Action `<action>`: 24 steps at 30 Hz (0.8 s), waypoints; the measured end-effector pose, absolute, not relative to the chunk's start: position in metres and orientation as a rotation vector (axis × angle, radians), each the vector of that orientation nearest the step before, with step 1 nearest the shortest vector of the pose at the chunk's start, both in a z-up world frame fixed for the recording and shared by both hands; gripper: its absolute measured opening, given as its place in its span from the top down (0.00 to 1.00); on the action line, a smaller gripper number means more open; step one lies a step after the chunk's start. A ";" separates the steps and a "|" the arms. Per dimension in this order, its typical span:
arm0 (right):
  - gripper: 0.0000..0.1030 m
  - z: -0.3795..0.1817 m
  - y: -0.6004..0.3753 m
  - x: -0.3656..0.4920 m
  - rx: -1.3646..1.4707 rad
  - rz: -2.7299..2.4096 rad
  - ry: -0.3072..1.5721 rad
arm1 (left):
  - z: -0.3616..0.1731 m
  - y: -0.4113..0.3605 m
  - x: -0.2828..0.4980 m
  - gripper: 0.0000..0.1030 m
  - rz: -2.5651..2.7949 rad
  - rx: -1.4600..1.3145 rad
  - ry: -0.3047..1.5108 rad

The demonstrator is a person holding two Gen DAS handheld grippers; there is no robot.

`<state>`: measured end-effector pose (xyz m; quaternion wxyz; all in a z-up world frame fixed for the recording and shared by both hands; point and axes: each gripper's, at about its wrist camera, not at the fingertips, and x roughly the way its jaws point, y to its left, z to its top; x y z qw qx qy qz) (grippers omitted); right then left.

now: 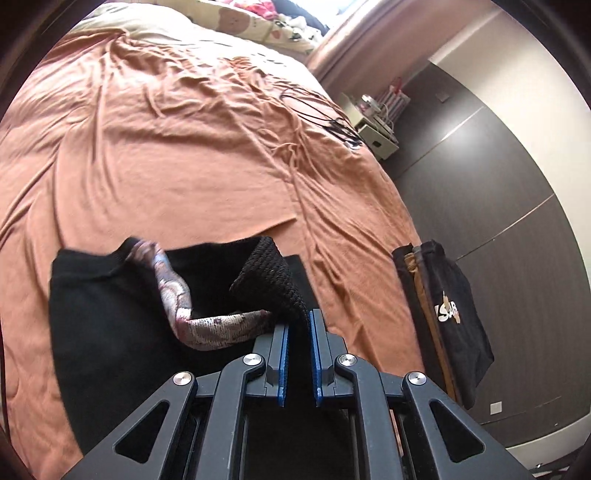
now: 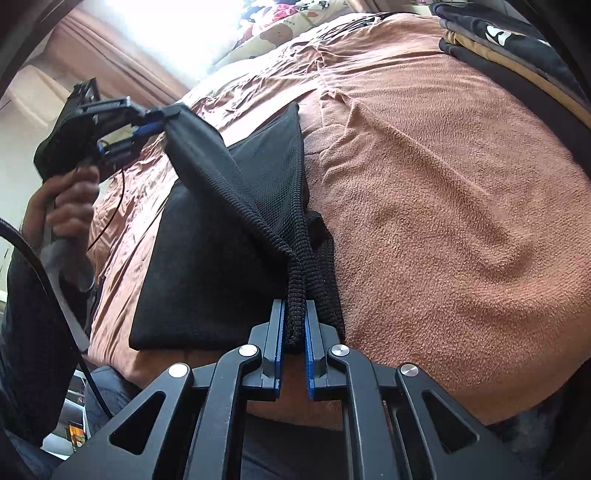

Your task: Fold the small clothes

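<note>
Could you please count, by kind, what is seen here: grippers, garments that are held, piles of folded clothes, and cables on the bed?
Grippers: 2, left gripper and right gripper
Held garments: 1, black mesh garment
Folded piles: 1, folded pile
Cables on the bed: 1, black cable
Total: 5

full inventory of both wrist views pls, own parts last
black mesh-knit garment: 1, black, on the bed, lifted at two corners
patterned pink-grey fabric band: 1, on the garment
orange bedsheet: 1, covers the bed
cartoon-print pillow: 1, cream, far end of the bed
thin black cable: 1, on the sheet near the bed's edge
black printed bag: 1, beside the bed
white bedside unit: 1, by the wall
left gripper: shut on a garment corner
right gripper: shut on a garment edge
hand: 1, holding the left gripper's handle
</note>
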<state>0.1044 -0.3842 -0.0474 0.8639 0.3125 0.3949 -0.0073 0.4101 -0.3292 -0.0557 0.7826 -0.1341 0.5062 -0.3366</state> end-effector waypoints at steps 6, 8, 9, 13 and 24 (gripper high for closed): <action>0.94 -0.050 -0.387 0.104 0.673 -0.012 0.823 | -0.054 -0.366 0.430 0.90 -0.743 -0.243 1.087; 0.94 -0.051 -0.387 0.105 0.679 -0.012 0.822 | -0.054 -0.374 0.437 0.90 -0.743 -0.237 1.086; 0.94 -0.052 -0.387 0.105 0.681 -0.012 0.823 | -0.053 -0.377 0.440 0.88 -0.741 -0.236 1.088; 0.94 -0.053 -0.388 0.104 0.690 -0.010 0.820 | -0.051 -0.377 0.442 0.76 -0.738 -0.237 1.081; 0.94 -0.050 -0.391 0.096 0.720 -0.019 0.806 | -0.076 -0.313 0.421 0.73 -0.638 -0.189 1.148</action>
